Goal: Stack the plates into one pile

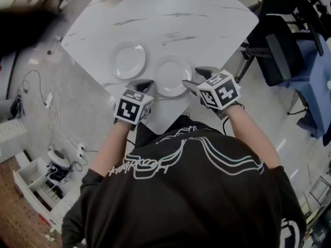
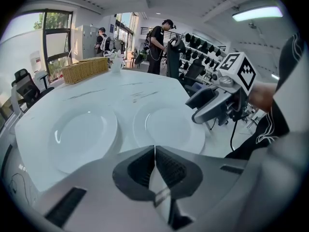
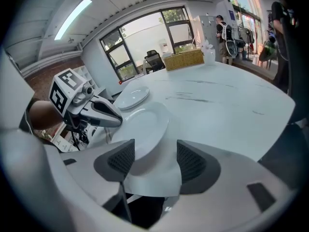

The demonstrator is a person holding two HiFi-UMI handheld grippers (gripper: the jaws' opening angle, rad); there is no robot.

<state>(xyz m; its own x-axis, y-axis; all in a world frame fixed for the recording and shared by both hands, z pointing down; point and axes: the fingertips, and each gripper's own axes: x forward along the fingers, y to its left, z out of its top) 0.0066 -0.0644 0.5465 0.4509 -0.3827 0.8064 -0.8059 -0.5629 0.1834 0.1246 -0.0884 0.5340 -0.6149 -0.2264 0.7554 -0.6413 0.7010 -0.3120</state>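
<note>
Round white plate on white marbled table. Right gripper beside its rim, jaws wide. Left gripper opposite, jaws pressed together, empty. Second white plate adjacent.

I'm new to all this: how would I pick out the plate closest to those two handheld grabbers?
Start at the white marbled table and go to its corner nearest the person. Of the two plain white plates side by side there, it is the near plate, lying between the left gripper and the right gripper; the other plate sits further left, away from that corner.
</note>
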